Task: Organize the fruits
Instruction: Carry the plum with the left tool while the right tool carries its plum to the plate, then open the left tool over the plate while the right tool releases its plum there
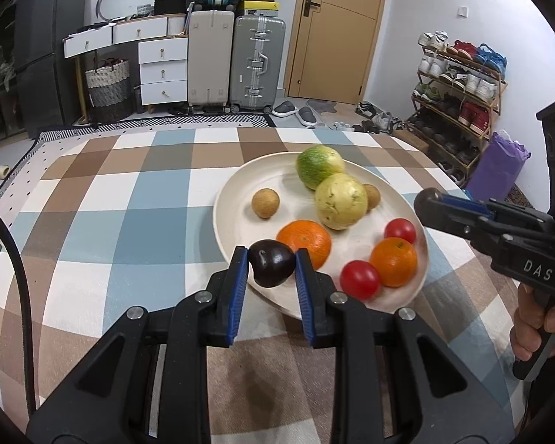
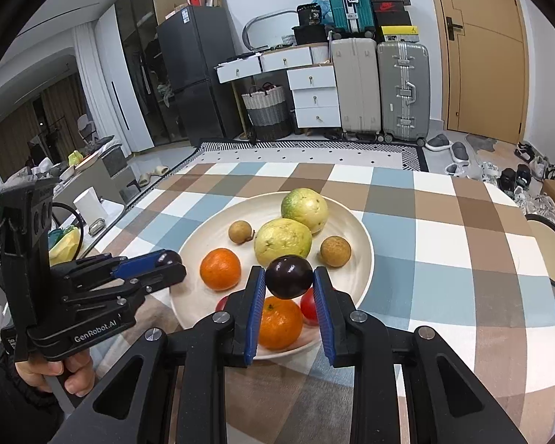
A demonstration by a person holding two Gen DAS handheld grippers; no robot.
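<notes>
Both grippers angle downward over a cream plate (image 1: pixel 233 199) on a checked tablecloth (image 1: pixel 129 192), and each pinches a dark plum.

The left gripper (image 1: pixel 272 264) reaches in from the plate's near left edge. Its blue pads (image 1: pixel 240 277) press on either side of the left plum (image 1: pixel 271 268), which hangs just over the plate's near rim, beside an orange (image 1: pixel 304 242). This plum looks slightly longer than wide, its narrower end tipped up and to the right toward the orange. In the right wrist view the same gripper (image 2: pixel 168 259) comes in from the left, held by a hand (image 2: pixel 55 373) wrapped round its grip, fingers curled on the trigger; only the plum's rounded top shows at the tip there.

The right gripper (image 2: pixel 289 277) points at the plate's middle from the near side. Its pads (image 2: pixel 257 296) clamp the right plum (image 2: pixel 289 276), which is held above a second orange (image 2: pixel 280 322) and in front of a yellow guava (image 2: pixel 283 242). This plum looks nearly round, so I cannot tell its long axis. From the left wrist view the right gripper (image 1: pixel 425 203) enters from the right, above the plate's far right rim, with the right hand (image 1: pixel 540 329) below on the handle; the plum in its tip is hard to make out there.

On the plate lie a green guava (image 1: pixel 319 165), two brown longans (image 1: pixel 265 203), and two red tomatoes (image 1: pixel 359 279), one beside each side of the near orange.
</notes>
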